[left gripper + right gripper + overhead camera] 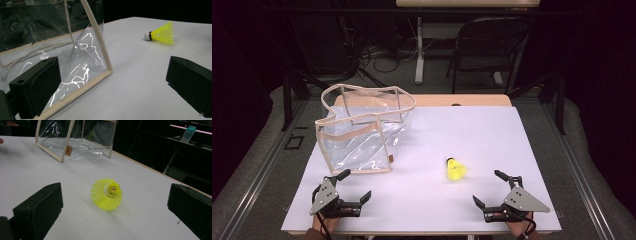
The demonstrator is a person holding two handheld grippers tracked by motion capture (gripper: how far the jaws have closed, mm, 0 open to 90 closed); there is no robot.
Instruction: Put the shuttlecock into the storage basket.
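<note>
A yellow shuttlecock [455, 169] with a white cork tip lies on its side on the white table [462, 130], right of centre. A clear plastic bag [362, 130] with beige trim stands at the table's left, mouth up. My left gripper [355, 186] rests open near the front left edge, just below the bag's front corner [108, 71]. My right gripper [491, 186] rests open at the front right, a short way behind the shuttlecock [107, 194], whose open skirt faces it. The left gripper view has the shuttlecock [161, 34] farther off to the right. Nothing sits between either pair of jaws.
A folding chair [487, 45] and a table leg [419, 50] with cables stand beyond the table's far edge. A wooden strip [462, 100] runs along the back of the table. In the right gripper view a teal-lidded cup [187, 133] stands on a distant shelf.
</note>
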